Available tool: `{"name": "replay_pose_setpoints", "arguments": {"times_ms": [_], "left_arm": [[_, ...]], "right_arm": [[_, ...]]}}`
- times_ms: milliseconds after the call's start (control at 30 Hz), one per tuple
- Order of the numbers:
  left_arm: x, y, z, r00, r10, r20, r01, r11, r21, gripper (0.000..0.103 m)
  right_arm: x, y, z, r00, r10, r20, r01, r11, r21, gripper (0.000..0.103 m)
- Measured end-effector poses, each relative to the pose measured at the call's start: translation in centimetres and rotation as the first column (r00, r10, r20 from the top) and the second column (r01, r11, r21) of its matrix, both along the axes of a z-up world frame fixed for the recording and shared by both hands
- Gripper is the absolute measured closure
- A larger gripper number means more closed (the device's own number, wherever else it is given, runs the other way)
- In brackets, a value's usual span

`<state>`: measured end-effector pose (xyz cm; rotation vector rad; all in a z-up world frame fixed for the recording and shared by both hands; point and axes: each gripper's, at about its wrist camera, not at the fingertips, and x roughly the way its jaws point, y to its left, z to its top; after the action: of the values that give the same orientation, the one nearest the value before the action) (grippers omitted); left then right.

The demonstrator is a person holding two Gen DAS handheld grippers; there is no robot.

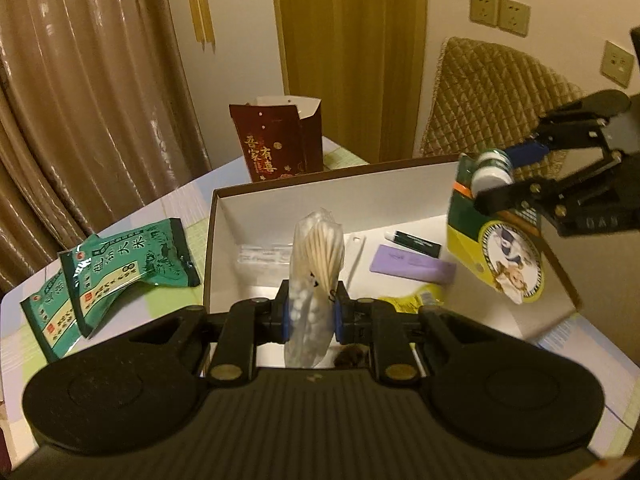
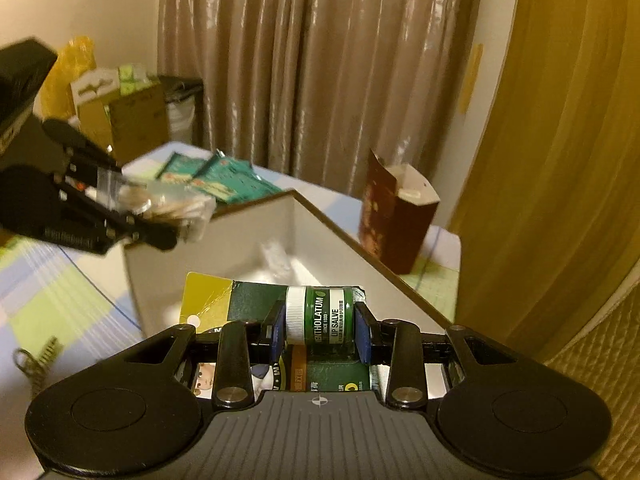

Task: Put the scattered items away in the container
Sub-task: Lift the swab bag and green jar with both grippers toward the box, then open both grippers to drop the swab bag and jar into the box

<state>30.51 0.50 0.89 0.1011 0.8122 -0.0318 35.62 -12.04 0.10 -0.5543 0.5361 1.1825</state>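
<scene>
My left gripper (image 1: 311, 312) is shut on a clear bag of cotton swabs (image 1: 316, 264) and holds it above the near edge of the white open box (image 1: 248, 216). In the right wrist view the same left gripper (image 2: 160, 224) carries the bag (image 2: 176, 204) over the box's left wall (image 2: 208, 236). My right gripper (image 2: 320, 330) is shut on a green lip salve pack (image 2: 320, 316) on its yellow and green card, above the box. From the left wrist view that right gripper (image 1: 496, 176) hangs with the lip salve pack (image 1: 496, 240) over the box's right side.
Inside the box lie a purple block (image 1: 412, 266), a dark tube (image 1: 416, 238), a white stick (image 1: 356, 250) and a yellow packet (image 1: 420, 298). Two green packets (image 1: 116, 272) lie on the checked tablecloth left of the box. A dark red carton (image 1: 280, 140) stands behind it.
</scene>
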Motion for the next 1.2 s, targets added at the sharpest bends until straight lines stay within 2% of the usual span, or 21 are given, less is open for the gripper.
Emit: {"name": "replay_pose_setpoints", "arguments": {"times_ms": [233, 433, 733, 867, 1200], "left_arm": [[2.7, 1.2, -3.7, 0.995, 0.02, -0.096, -0.019, 1.0, 0.01, 0.088], [3.3, 1.7, -6.4, 0.985, 0.024, -0.168, -0.023, 1.0, 0.006, 0.087], [3.7, 1.1, -9.0, 0.969, 0.001, -0.249, 0.01, 0.999, 0.042, 0.086], [3.4, 0.6, -9.3, 0.967, -0.011, -0.256, 0.033, 0.996, 0.082, 0.067], [3.0, 0.9, -8.2, 0.972, -0.018, -0.235, 0.033, 0.998, 0.06, 0.061]], "right_arm": [[2.2, 0.9, -3.7, 0.999, 0.048, 0.001, -0.048, 0.993, -0.105, 0.071], [3.0, 0.5, -6.2, 0.991, 0.135, -0.02, -0.136, 0.972, -0.189, 0.071], [3.2, 0.4, -7.6, 0.981, 0.19, -0.034, -0.192, 0.948, -0.255, 0.071], [3.1, 0.7, -8.1, 0.976, 0.218, -0.028, -0.216, 0.929, -0.302, 0.071], [3.1, 1.2, -9.4, 0.967, 0.25, -0.047, -0.248, 0.887, -0.391, 0.071]]}}
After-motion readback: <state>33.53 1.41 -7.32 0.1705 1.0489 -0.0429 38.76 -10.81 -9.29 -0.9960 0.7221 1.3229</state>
